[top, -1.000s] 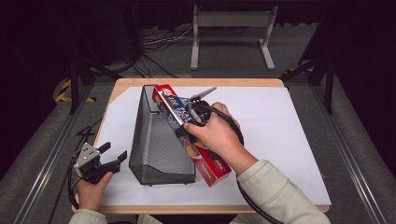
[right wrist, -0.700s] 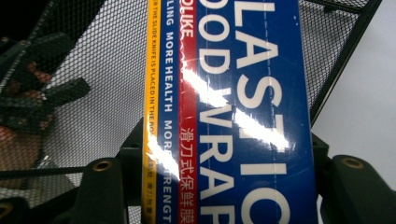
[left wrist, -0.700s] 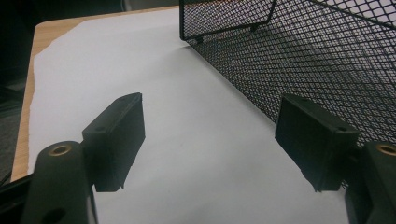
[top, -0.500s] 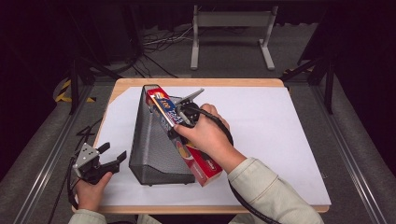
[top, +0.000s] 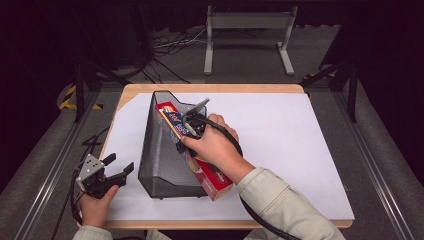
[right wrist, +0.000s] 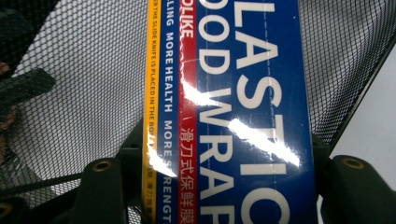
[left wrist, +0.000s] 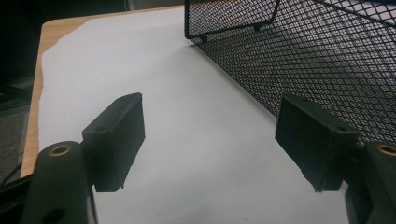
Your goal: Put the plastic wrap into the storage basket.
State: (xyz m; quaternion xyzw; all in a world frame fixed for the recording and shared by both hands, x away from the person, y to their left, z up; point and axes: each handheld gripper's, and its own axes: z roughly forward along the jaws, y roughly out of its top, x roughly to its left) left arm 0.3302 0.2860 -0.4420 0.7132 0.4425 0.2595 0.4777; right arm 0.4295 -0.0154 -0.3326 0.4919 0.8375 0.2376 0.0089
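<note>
Clamping right gripper jaws across plastic wrap box, angling it into mesh file holder for insertion. Resting left gripper nearby, jaws apart.

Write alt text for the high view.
A person's right gripper holds a long plastic wrap box slanted into a black mesh file holder on a white-covered table. The left gripper rests open near the table's front left corner.

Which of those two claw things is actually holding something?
The right gripper: its jaws are shut on the plastic wrap box. The left gripper has open jaws.
</note>
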